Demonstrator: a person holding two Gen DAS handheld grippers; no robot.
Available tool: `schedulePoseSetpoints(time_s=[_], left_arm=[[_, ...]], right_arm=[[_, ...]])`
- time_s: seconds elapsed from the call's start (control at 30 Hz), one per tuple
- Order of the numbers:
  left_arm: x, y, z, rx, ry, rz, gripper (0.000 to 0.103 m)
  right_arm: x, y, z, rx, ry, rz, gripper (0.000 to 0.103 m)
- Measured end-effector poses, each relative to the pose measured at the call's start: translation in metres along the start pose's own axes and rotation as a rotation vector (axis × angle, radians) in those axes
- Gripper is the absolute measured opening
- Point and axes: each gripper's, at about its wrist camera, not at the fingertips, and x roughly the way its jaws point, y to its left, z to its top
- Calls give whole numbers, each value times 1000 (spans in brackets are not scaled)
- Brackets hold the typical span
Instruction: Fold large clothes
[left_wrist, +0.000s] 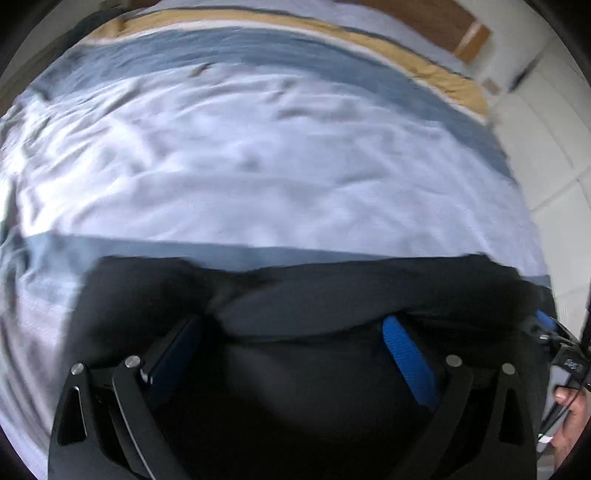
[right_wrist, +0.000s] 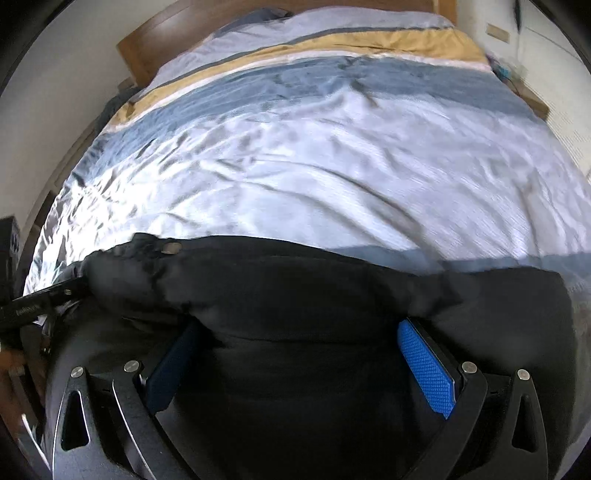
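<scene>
A large black garment (left_wrist: 332, 291) lies across the near edge of the bed and fills the bottom of both views (right_wrist: 295, 280). A metal snap button (right_wrist: 172, 247) shows at its upper left edge. My left gripper (left_wrist: 295, 325) has its blue-padded fingers (left_wrist: 406, 354) spread wide, with folds of the black cloth draped over the tips. My right gripper (right_wrist: 299, 328) stands the same way, its fingers (right_wrist: 424, 362) wide apart and cloth bunched over and between them. Neither pair of jaws is closed on the fabric.
The bed (right_wrist: 332, 166) has a wrinkled cover in pale lilac, blue and tan stripes (right_wrist: 332, 40). A wooden headboard (right_wrist: 155, 40) stands at the far end. A white tiled floor (left_wrist: 535, 129) lies right of the bed. The other gripper and a hand (left_wrist: 569, 398) show at the right edge.
</scene>
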Motion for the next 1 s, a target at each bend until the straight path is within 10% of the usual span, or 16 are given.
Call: schedulePoseSetpoints(time_s=[0.23, 0.5, 1.0], left_arm=[[-59, 66, -15, -65, -91, 104, 99], [-84, 29, -70, 28, -137, -20, 99], [-96, 19, -124, 89, -218, 107, 99]], right_arm=[[-39, -13, -11, -23, -40, -157, 102], [-87, 3, -56, -61, -91, -112, 102], [-89, -42, -96, 30, -6, -266, 102]])
